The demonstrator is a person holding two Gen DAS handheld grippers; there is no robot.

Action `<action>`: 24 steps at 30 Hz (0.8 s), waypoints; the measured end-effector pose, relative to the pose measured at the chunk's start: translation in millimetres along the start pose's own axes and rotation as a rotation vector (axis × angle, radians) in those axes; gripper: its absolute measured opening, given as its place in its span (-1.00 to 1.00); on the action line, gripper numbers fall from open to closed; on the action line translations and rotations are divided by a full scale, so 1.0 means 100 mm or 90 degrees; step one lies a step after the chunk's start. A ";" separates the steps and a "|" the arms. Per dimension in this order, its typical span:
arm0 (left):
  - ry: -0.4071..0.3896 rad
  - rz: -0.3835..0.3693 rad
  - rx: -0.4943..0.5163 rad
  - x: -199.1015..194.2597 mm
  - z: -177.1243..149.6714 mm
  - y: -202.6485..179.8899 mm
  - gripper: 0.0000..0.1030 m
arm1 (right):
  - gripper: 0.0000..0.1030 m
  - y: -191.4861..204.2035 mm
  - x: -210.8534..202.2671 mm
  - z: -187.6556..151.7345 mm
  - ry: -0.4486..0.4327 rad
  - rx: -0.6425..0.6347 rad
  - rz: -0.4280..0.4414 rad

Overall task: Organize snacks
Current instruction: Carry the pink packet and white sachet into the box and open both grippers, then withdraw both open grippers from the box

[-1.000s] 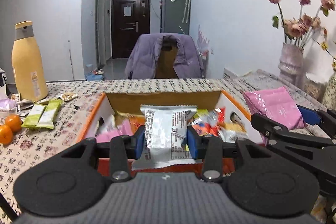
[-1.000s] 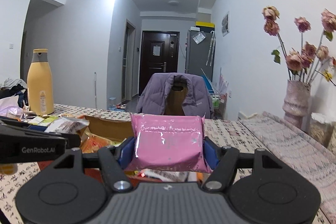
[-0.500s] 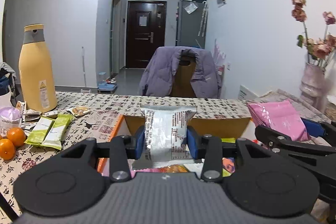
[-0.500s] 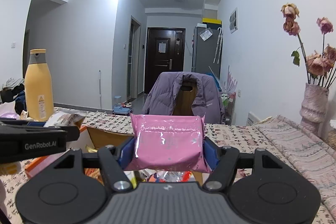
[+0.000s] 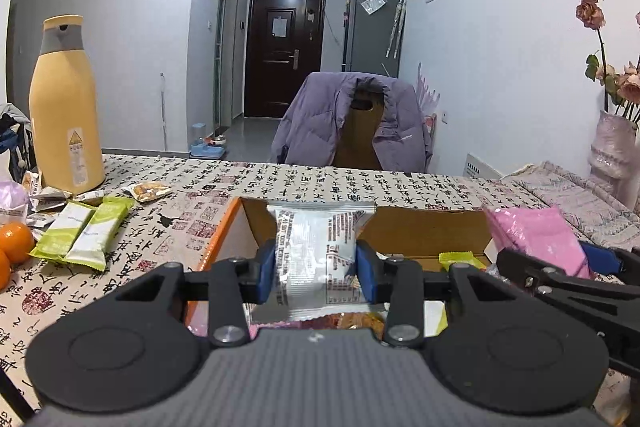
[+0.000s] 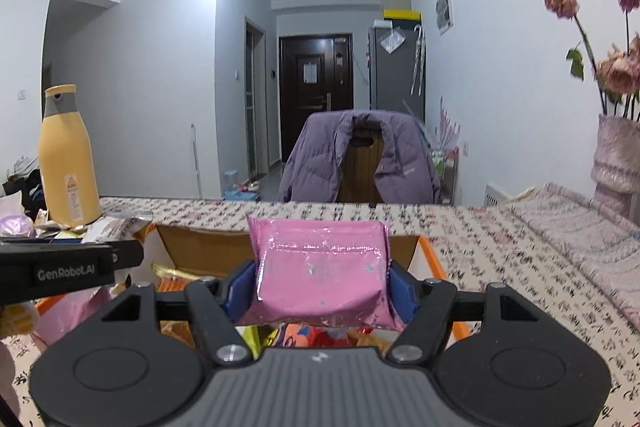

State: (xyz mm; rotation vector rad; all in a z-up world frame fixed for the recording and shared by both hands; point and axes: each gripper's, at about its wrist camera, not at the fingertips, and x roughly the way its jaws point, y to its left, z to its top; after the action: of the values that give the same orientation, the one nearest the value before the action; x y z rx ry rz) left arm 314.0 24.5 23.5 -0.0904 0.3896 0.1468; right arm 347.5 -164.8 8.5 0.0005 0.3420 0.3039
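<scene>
My left gripper [image 5: 316, 273] is shut on a silver snack packet [image 5: 318, 255] and holds it upright over the open cardboard box [image 5: 420, 233] with orange edges. My right gripper [image 6: 322, 283] is shut on a pink snack packet [image 6: 320, 275] above the same box [image 6: 200, 251], which holds several snacks. The pink packet also shows at the right of the left wrist view [image 5: 536, 239]. The left gripper's arm shows at the left of the right wrist view [image 6: 68, 271].
Two green bars [image 5: 86, 231], small packets [image 5: 150, 190], oranges [image 5: 14, 243] and a tall yellow bottle [image 5: 66, 115] stand left of the box on the patterned tablecloth. A vase of dried roses [image 6: 616, 155] stands at the right. A chair with a purple jacket [image 5: 352, 123] is behind the table.
Both grippers have drawn back and levelled, each still holding its packet. The box now sits lower in both views, and the room beyond fills more of them.
</scene>
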 end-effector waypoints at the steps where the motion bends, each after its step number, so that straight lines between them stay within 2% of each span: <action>1: -0.001 -0.003 0.000 -0.01 -0.01 0.00 -0.16 | 0.43 -0.02 0.01 -0.01 0.004 0.004 0.000; 3: -0.004 -0.001 -0.005 -0.02 -0.01 0.01 0.09 | 0.56 -0.05 0.02 -0.01 0.006 0.014 -0.002; 4: -0.005 0.001 -0.010 -0.02 0.00 0.02 0.42 | 0.75 -0.08 0.01 0.00 0.003 0.021 -0.003; 5: -0.008 0.003 -0.018 -0.03 0.00 0.04 0.68 | 0.84 -0.09 0.00 0.01 0.001 0.030 -0.004; 6: -0.012 0.006 -0.023 -0.05 0.01 0.05 0.74 | 0.97 -0.13 -0.02 0.02 0.000 0.040 -0.002; 7: -0.016 0.009 -0.025 -0.07 0.04 0.06 0.83 | 1.00 -0.15 -0.03 0.03 0.000 0.045 -0.002; 8: -0.022 0.008 -0.027 -0.12 0.06 0.07 1.00 | 1.00 -0.17 -0.05 0.04 0.000 0.050 -0.004; 12: -0.032 -0.006 -0.026 -0.34 0.13 0.10 1.00 | 1.00 -0.20 -0.24 0.13 0.002 0.061 -0.003; 17: -0.050 -0.028 0.003 -0.77 0.09 0.13 1.00 | 1.00 -0.15 -0.63 0.13 0.004 0.020 -0.008; 24: -0.008 -0.076 0.010 -1.35 -0.28 0.26 1.00 | 1.00 -0.16 -1.30 -0.20 0.031 0.004 0.003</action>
State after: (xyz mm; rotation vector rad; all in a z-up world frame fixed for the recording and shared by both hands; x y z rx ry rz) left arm 176.0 30.1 48.1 -0.0966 0.3724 0.0272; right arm 228.7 -219.0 32.2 0.0000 0.3911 0.3084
